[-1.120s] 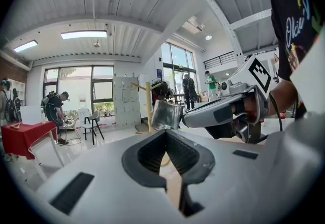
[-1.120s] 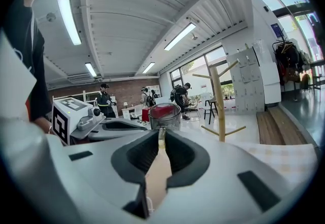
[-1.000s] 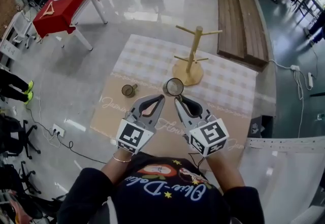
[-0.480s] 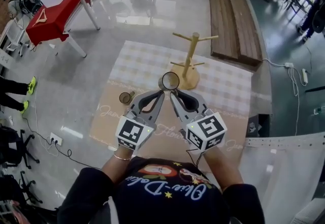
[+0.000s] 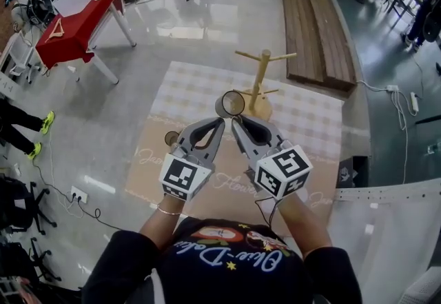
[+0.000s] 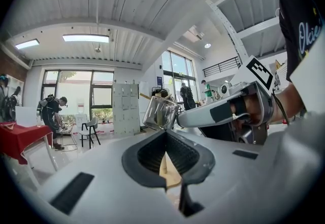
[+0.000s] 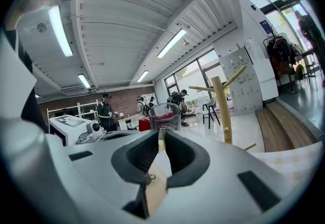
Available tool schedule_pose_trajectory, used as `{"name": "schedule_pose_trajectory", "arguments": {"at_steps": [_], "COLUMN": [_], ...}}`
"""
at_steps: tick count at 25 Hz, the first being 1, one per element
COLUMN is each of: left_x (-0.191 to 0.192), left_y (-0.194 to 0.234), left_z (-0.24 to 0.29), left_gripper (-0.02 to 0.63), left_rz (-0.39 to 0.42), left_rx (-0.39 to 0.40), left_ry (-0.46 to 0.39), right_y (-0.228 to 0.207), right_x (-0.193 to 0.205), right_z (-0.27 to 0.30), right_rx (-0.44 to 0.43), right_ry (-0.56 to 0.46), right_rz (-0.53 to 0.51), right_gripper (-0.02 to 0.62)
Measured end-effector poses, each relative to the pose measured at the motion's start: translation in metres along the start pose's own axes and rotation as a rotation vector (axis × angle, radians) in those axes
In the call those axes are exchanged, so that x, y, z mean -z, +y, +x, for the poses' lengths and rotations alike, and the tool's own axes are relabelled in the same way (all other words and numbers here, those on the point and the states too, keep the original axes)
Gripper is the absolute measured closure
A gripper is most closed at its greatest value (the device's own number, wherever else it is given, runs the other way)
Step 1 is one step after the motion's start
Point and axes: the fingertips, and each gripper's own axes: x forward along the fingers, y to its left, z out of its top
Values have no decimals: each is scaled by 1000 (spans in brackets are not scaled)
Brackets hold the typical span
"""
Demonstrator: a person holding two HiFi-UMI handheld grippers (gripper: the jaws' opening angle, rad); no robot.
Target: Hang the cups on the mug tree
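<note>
**Glass cup held up beside the mug tree**

**Head view.** The clear glass cup (image 5: 232,104) was off the floor at the tip of the right gripper (image 5: 235,120). Its round mouth faced up, just left of the trunk of the pale wooden mug tree (image 5: 260,78). The tree stood upright on its round base toward the far right of the checked-and-tan mat (image 5: 200,82), and all of its visible pegs were bare. The left gripper (image 5: 220,121) lay close beside the right one, their tips nearly together under the cup. A second small cup (image 5: 172,138) stood on the tan half of the mat, left of the left gripper and well apart from the tree. Glossy bare floor lay wide open beyond the mat's left and far edges. A long wooden bench (image 5: 317,27) ran near the far right corner, and a red-covered table (image 5: 72,27) stood far off to the left.

**Left gripper view.** The jaws were pressed together with nothing between them. The cup (image 6: 160,112) hung just ahead of them.

**Right gripper view.** The jaws were nearly closed, pinching a thin upright part on the cup's near side. The tree's trunk (image 7: 222,108) rose just to the right, with clear air around its pegs.
</note>
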Motion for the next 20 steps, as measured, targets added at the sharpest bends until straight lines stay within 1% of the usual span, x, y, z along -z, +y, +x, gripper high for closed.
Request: {"name": "schedule_pose_trajectory", "arguments": {"at_steps": [3,10,15,18,20], "left_x": [-6,-10,-14,-13,-17], "left_y": [1,10,16,22,26], "left_z": [1,1,3,3,4], "left_gripper": [598,598,598,598,598], "left_rz": [4,20,33,27,27], "left_rx": [-4,-23,-32,-44,-49], "left_ry": [-16,-6,-18,-8,-17], "right_y": [1,6,5,5,5], "right_x": [-5,-19,-23,-26,-29], "right_z": [-1,1,6,11,15], "right_rx": [-3,-31,-43,-49,-53], "right_ry": [-9,-14,-12,-6,-6], "right_rz": [-4,-14,-4,-1,-2], "right_gripper": [549,549,549,549,549]}}
